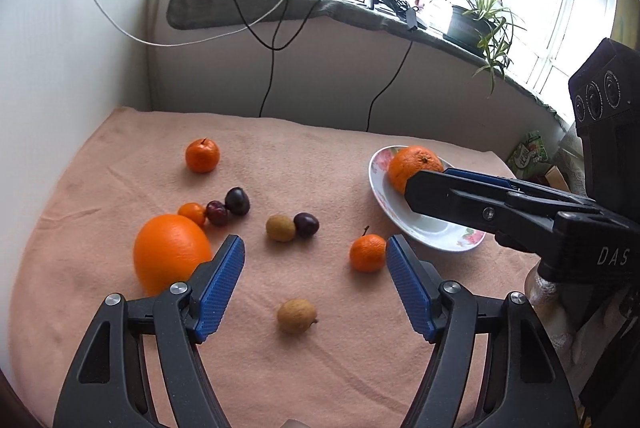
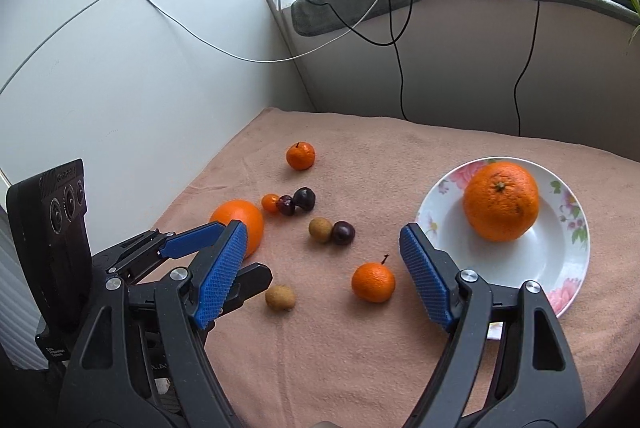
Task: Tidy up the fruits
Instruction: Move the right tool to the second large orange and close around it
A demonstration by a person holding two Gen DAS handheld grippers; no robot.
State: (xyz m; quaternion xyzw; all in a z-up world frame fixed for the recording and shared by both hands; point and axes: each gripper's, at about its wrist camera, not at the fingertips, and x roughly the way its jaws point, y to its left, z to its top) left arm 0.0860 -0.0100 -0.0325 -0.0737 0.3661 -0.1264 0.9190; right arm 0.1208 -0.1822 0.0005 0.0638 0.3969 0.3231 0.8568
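**Risks: round fruit rolling, tools crowding each other**

Both my tools are wide and hold nothing. Left tool (image 1: 315, 260) hangs over the near middle of the desk (image 1: 320, 156); right tool (image 2: 322, 248) sits beside it, its tips close to the plate (image 2: 568, 276).

Where the fruit is: one big orange (image 2: 501, 201) is on the plate. The rest is loose on the cloth: second big orange (image 1: 172, 251) at my left finger (image 1: 224, 284), a tangerine (image 1: 368, 253) just beside my right finger (image 1: 408, 288), a longan (image 1: 295, 316) between the jaws, a far tangerine (image 1: 202, 155), a kumquat (image 1: 193, 213) touching two plums (image 1: 228, 208), and another longan (image 1: 281, 228) against a third plum (image 1: 306, 225).

What I'd watch, as I judge it:
- Everything is round. A finger brushing the tangerine or big orange on the way down could send it rolling.
- The touching pairs: closing on one likely nudges its neighbour.
- The plate is shallow, and the orange sits toward the rim. Dropping fruit in hard could knock it out.
- The tools overlap in both views. Reaching for middle fruit together risks a clash.
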